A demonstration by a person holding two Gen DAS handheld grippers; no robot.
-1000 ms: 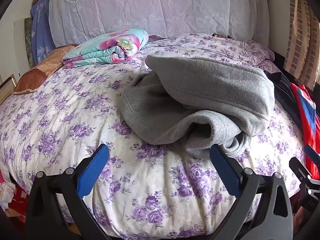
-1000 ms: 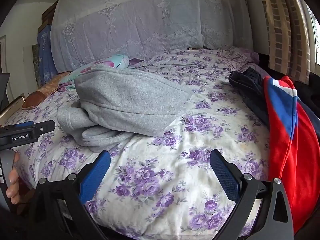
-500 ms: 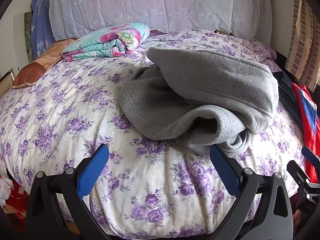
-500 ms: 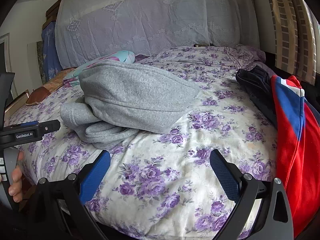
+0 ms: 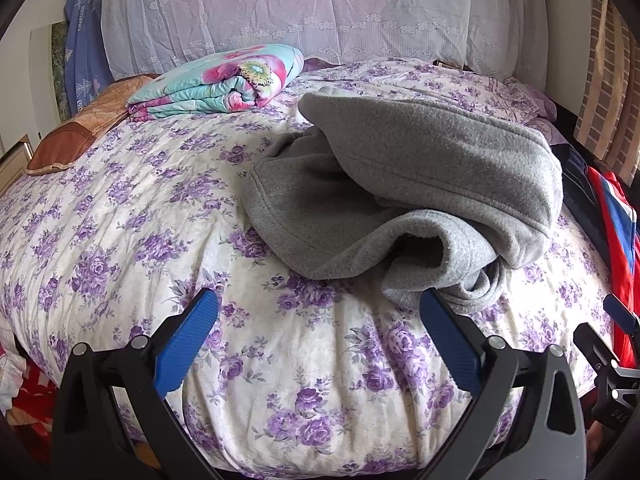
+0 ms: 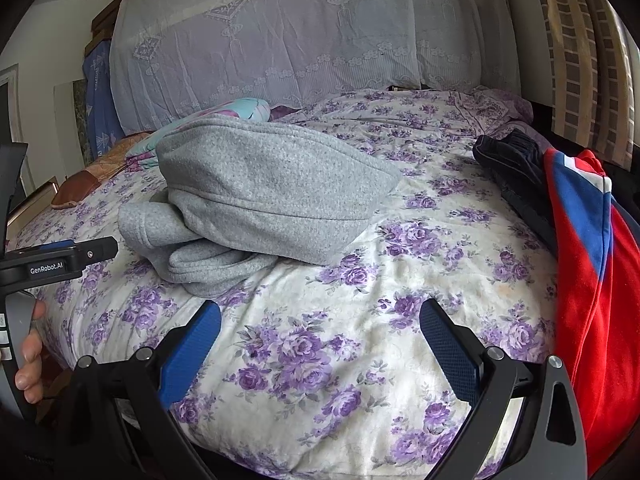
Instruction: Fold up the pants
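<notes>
Grey fleece pants [image 5: 404,184] lie in a loose heap on the flowered bedspread [image 5: 120,216], a rolled leg end facing me. In the right wrist view the same grey pants [image 6: 264,196] sit left of centre. My left gripper [image 5: 318,336] is open above the bed's near edge, its right blue finger just short of the grey leg end, holding nothing. My right gripper [image 6: 320,340] is open too, over bare bedspread [image 6: 440,248] to the right of the heap. The left gripper's body and a person's hand [image 6: 30,344] show at the right wrist view's left edge.
A red and blue garment [image 6: 588,264] and a dark garment [image 6: 516,168] lie along the bed's right side. A folded floral quilt [image 5: 224,80] and a brown pillow [image 5: 76,140] sit at the back left. A lace-covered headboard [image 5: 304,12] stands behind.
Both grippers have moved forward and a little higher over the bed, so the grey pants look closer. Both stay open and the pants have not moved.
</notes>
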